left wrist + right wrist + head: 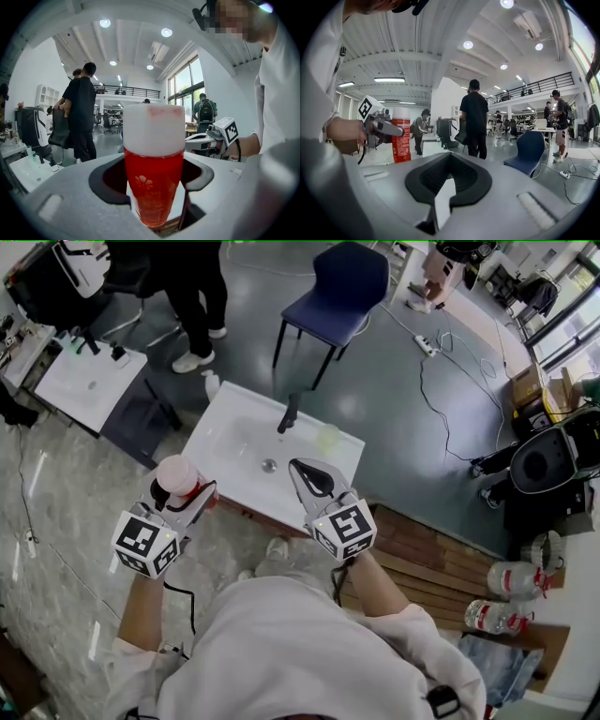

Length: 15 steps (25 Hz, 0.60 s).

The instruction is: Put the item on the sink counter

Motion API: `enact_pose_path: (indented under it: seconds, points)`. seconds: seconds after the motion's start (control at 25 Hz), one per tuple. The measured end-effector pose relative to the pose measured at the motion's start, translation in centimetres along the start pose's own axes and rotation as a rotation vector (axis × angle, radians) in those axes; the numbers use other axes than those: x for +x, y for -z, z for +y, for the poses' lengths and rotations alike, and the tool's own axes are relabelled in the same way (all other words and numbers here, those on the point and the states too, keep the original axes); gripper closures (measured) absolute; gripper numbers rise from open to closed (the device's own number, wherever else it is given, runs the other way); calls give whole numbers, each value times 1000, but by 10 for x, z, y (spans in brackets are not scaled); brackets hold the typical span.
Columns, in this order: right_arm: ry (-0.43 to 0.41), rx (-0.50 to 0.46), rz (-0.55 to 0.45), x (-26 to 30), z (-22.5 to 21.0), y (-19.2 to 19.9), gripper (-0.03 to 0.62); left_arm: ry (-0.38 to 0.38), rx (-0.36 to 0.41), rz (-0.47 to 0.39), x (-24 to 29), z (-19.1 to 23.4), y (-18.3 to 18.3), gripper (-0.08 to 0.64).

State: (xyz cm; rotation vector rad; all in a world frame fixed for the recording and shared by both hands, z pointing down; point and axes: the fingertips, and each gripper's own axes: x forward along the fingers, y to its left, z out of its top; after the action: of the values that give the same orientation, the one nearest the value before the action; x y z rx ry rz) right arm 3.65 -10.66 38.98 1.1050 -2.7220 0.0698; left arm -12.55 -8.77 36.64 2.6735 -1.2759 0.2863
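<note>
A red bottle with a white cap (176,476) stands upright between the jaws of my left gripper (183,499), which is shut on it. It hangs just off the near left corner of the white sink counter (225,432). In the left gripper view the red bottle (153,168) fills the gap of the left gripper (157,208). My right gripper (302,468) is shut and empty, its tip over the counter's near edge by the drain (269,465). The right gripper view shows the right gripper (440,202) closed, and the bottle (401,140) at left.
A dark faucet (289,413) stands at the back of the basin, with a pale round object (327,437) to its right. A blue chair (337,292) and a standing person (195,296) are beyond the counter. A white table (89,381) is at left, and water bottles (511,579) lie at right.
</note>
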Motion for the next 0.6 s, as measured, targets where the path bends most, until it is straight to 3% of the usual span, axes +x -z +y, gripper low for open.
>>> enact_pose_path:
  seconds: [0.4, 0.6]
  points:
    - [-67, -16, -2, 37, -56, 4, 588, -49, 11, -13, 64, 22, -10, 261]
    - [-73, 7, 20, 54, -71, 11, 588, -39, -2, -2, 88, 33, -7, 261]
